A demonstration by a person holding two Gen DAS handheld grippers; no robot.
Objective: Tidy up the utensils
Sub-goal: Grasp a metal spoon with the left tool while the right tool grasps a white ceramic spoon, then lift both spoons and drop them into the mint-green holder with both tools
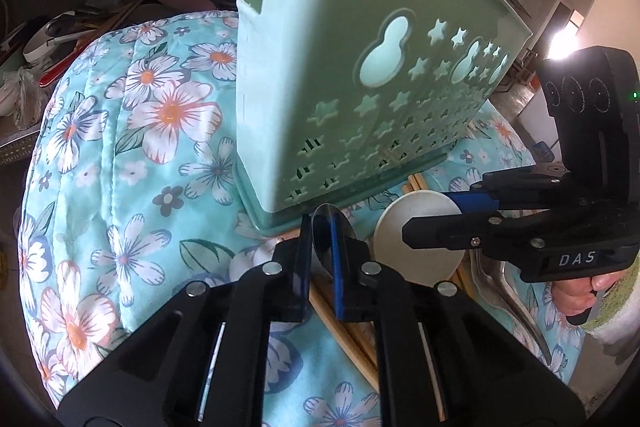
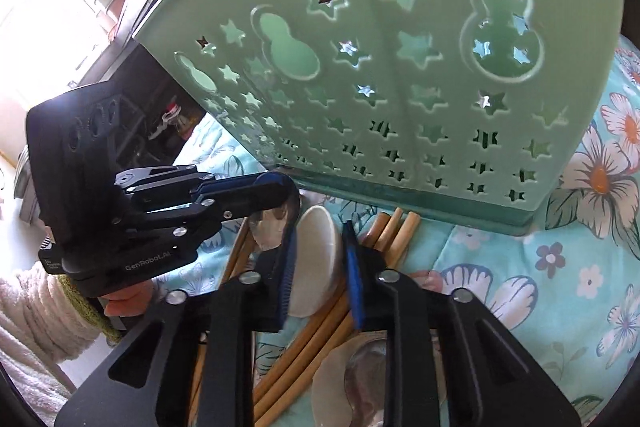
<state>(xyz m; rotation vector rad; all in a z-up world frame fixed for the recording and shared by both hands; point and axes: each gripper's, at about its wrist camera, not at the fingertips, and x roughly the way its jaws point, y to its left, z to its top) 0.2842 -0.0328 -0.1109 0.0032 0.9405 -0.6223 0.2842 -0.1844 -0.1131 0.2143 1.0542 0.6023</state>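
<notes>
A mint-green utensil holder (image 1: 360,67) with star and gourd cut-outs stands on the floral cloth; it fills the right wrist view (image 2: 380,67). In front of it lie bamboo chopsticks (image 2: 320,331), a white ceramic spoon (image 1: 416,243) and metal spoons (image 1: 504,303). My left gripper (image 1: 320,259) is shut on a metal spoon (image 1: 324,227), whose bowl sticks up between the pads. In the right wrist view it (image 2: 280,195) holds that spoon (image 2: 272,223). My right gripper (image 2: 320,267) stands around the white spoon (image 2: 316,259), jaws apart; it also shows in the left wrist view (image 1: 432,215).
The floral quilted cloth (image 1: 120,167) covers the table. Cluttered tools and metal parts (image 1: 120,7) lie behind it at the left. A dark cabinet edge (image 2: 152,27) rises behind the holder. Another metal spoon (image 2: 368,387) lies under my right gripper.
</notes>
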